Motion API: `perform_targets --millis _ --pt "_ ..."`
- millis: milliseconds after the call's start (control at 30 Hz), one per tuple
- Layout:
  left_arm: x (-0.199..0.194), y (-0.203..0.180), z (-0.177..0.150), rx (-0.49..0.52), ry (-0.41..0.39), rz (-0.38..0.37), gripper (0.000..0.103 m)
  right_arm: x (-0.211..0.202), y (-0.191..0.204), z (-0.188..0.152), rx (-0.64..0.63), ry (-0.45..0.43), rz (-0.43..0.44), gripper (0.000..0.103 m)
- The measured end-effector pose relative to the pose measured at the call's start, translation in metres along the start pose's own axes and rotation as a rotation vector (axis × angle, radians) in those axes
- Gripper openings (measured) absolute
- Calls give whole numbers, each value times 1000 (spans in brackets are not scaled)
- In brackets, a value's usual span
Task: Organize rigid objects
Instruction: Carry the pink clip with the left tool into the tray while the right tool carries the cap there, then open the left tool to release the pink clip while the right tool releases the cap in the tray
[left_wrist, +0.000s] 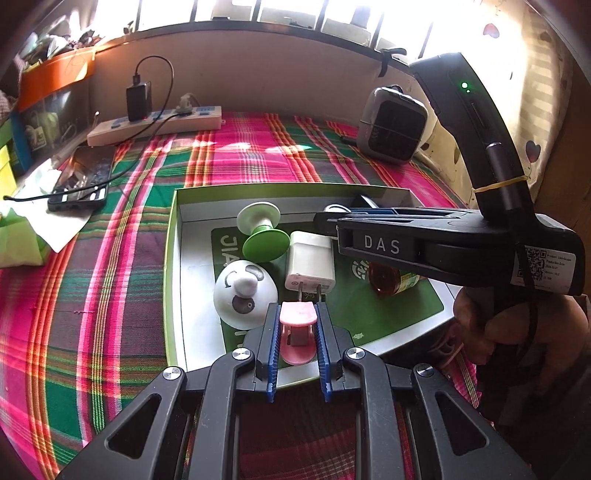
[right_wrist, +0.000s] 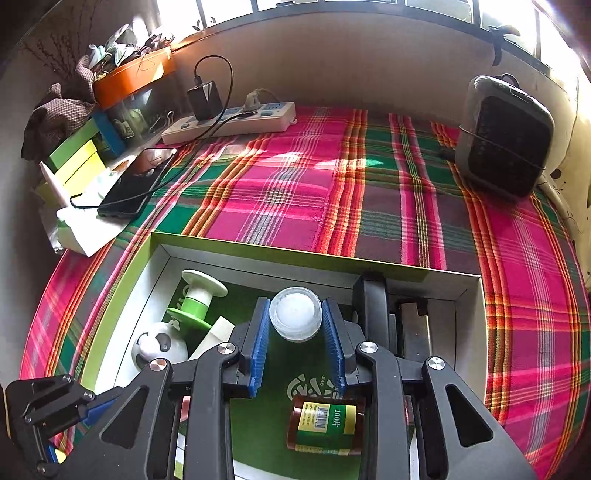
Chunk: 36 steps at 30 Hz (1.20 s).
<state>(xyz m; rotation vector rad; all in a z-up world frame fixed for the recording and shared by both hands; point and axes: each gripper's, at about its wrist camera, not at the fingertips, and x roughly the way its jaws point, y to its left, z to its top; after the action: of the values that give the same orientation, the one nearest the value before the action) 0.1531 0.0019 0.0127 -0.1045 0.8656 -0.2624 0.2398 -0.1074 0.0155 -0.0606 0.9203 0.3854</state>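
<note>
Blue ribbed fingers (left_wrist: 272, 343) of the left gripper (left_wrist: 297, 336) are closed on a small pink plastic clip (left_wrist: 297, 332), held above the near edge of a shallow open cardboard box with a lime-green rim (left_wrist: 170, 258), which sits on a pink, green and red plaid cloth (left_wrist: 110, 295); the grip looks set to carry the clip over the box wall so it can be put down inside with the rest. Inside the box, from the left wrist view, lie a green and white plastic spool (left_wrist: 260, 229) at the far left, a white dome-shaped toy with a panda-like face (left_wrist: 243, 291) nearer, a white USB wall charger with two metal prongs (left_wrist: 309, 264) just right of them, and an amber glass jar with a green label (left_wrist: 391, 278) on its side to the right. Across the right of this view reaches the black body of the right gripper, marked "DAS" in white, with a QR-code sticker whose print is too small to read. On the green liner of the box, white letters read roughly "JIA", partly covered. From the right wrist view, the right gripper (right_wrist: 298, 325) has its blue ribbed fingers (right_wrist: 260, 345) pressed against a small round clear plastic pot with a white lid (right_wrist: 295, 314), held over the middle of the box, apparently to find it a free spot. Below it the amber jar's label shows a barcode and "100" with an unclear character. Far left on the cloth, a white power strip (right_wrist: 229, 122) and a black phone (right_wrist: 129, 192) lie outside the box, well apart from the work.
</note>
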Motion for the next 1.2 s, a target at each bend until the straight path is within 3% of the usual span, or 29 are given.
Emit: perform_targets --millis 900,1200 --pt "1 1 0 -1 3 -8 19 10 0 -1 9 14 -18 30" --pt "-4 -2 -1 4 -3 7 31 2 2 -2 13 -6 -10 31"
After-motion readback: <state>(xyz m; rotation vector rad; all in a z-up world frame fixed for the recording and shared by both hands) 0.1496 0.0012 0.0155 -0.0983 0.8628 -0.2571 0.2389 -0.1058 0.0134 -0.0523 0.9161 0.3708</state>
